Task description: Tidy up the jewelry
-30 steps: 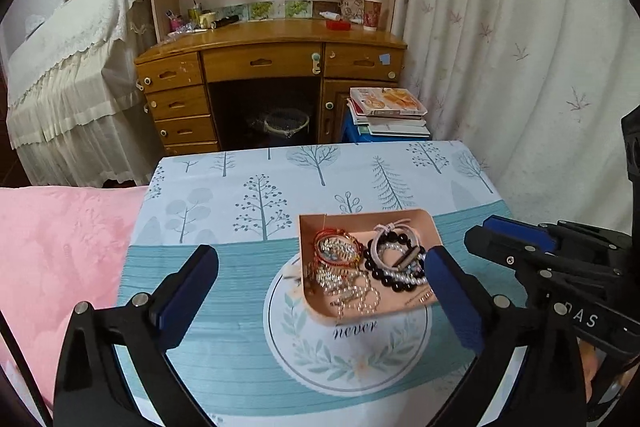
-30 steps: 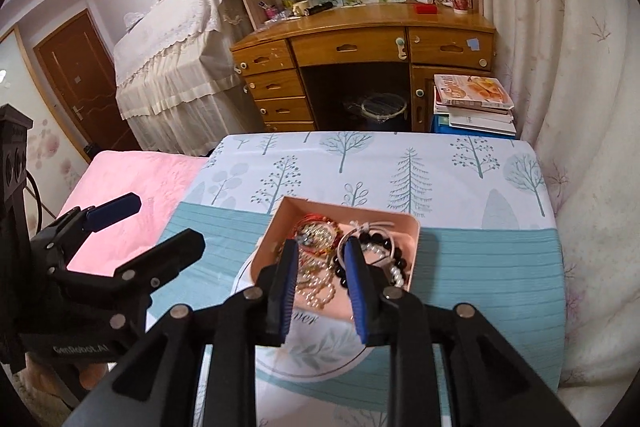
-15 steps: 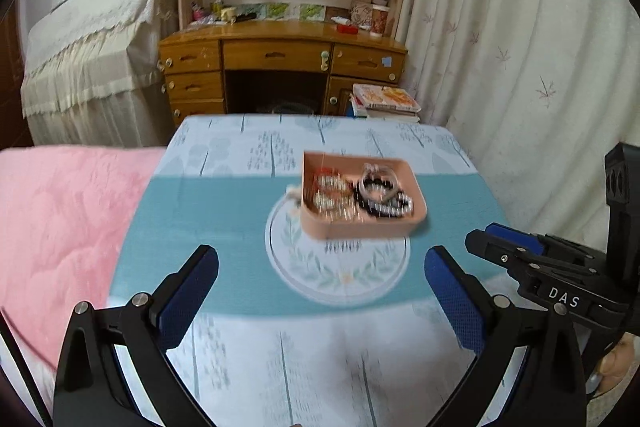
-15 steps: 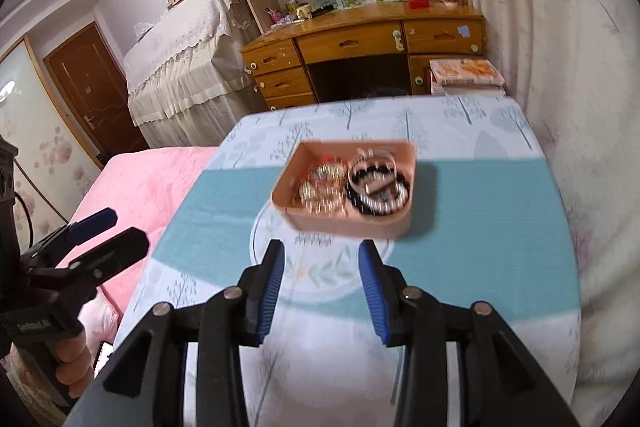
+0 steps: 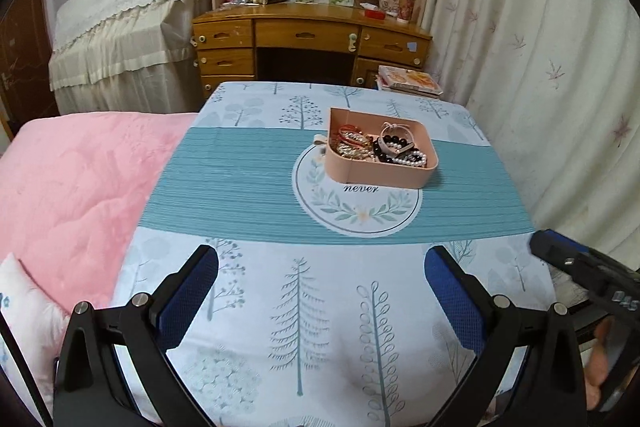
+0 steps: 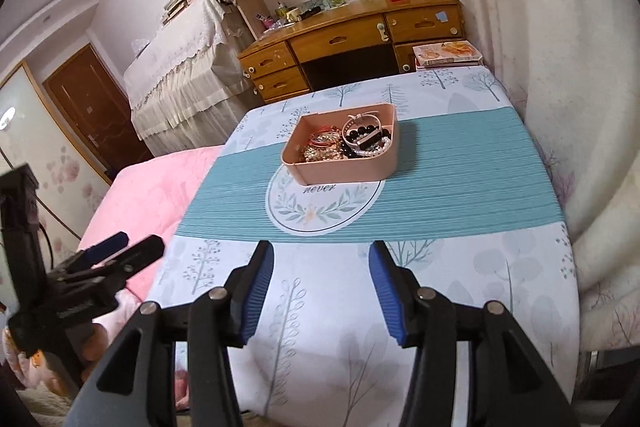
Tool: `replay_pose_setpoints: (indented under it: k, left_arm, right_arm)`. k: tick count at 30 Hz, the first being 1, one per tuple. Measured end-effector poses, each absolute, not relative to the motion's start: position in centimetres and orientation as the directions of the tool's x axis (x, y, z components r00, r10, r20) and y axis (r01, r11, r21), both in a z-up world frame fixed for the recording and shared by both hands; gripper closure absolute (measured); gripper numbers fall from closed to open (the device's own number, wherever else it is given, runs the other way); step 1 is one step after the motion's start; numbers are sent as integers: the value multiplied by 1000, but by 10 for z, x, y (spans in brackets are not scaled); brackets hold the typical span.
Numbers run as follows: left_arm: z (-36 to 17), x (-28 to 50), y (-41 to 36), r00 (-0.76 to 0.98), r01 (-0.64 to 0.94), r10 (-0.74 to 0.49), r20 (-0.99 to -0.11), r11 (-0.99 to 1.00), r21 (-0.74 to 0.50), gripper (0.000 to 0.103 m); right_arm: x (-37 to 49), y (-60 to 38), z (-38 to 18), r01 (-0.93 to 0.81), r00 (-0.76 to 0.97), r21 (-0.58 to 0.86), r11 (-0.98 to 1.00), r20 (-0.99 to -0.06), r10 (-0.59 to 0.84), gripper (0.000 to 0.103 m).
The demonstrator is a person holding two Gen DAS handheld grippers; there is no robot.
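Note:
A pink tray (image 5: 378,175) sits on the table's round leaf print (image 5: 360,211); in the right wrist view the tray (image 6: 344,171) is ahead. It holds red and gold bracelets (image 5: 352,143) on the left and black and white bead bracelets (image 5: 400,153) on the right. My left gripper (image 5: 320,287) is open and empty, well back from the tray over the near table edge. My right gripper (image 6: 322,283) is open and empty, also near the front edge. Each gripper shows at the other view's side.
The table wears a tree-print cloth with a teal band (image 5: 240,187). A pink quilted bed (image 5: 72,195) lies to the left. A wooden desk (image 5: 312,39) with bookshelves stands behind the table. Curtains (image 5: 540,47) hang on the right. Books (image 5: 410,83) are stacked by the desk.
Both grippers have pulled back from the tray toward the near table edge. The right jaws have opened wider. The tray and jewelry have stayed in place.

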State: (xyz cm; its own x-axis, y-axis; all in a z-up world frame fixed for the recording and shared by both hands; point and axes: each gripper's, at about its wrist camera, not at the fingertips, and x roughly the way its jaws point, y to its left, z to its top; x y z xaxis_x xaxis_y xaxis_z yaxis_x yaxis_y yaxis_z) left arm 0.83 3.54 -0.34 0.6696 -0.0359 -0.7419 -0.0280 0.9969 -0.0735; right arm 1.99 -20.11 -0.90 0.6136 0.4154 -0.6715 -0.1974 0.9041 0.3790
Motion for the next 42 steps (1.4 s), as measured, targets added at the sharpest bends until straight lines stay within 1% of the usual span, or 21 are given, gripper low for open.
replay_pose_setpoints:
  k: [4, 6, 8, 11, 15, 17, 20, 26, 42]
  left_arm:
    - [3, 1, 30, 668, -48, 5, -744, 998, -36, 1]
    - [5, -3, 27, 676, -54, 21, -737, 998, -21, 1]
    - [6, -6, 24, 681, -58, 31, -732, 998, -12, 1]
    - [7, -8, 20, 681, -53, 32, -732, 999, -5, 1]
    - [6, -9, 16, 684, -51, 58, -727, 998, 31, 1]
    - [6, -9, 15, 687, -59, 70, -723, 997, 41, 1]
    - [5, -9, 18, 684, -72, 62, -727, 997, 17, 1]
    - [-2, -5, 23, 664, -90, 50, -746, 996, -14, 1]
    - [-6, -1, 20, 658, -68, 38, -752, 998, -9, 1]
  right_arm:
    - [-1, -196, 1, -202, 630, 393, 897, -650, 426, 50]
    - [-9, -190, 2, -210, 643, 374, 903, -643, 416, 44]
    - [-15, -185, 2, -211, 664, 339, 917, -639, 389, 42]
    - [-17, -178, -2, -198, 682, 295, 935, -644, 348, 41]
    - [-17, -175, -5, -201, 681, 291, 935, -645, 347, 41]
    - [-19, -173, -4, -206, 696, 283, 937, -630, 344, 41]
    - [-20, -171, -3, -217, 709, 263, 940, -619, 337, 41]
    - [-17, -161, -7, -248, 695, 238, 939, -632, 343, 41]
    - [-11, -158, -16, -253, 676, 249, 935, -646, 355, 41]
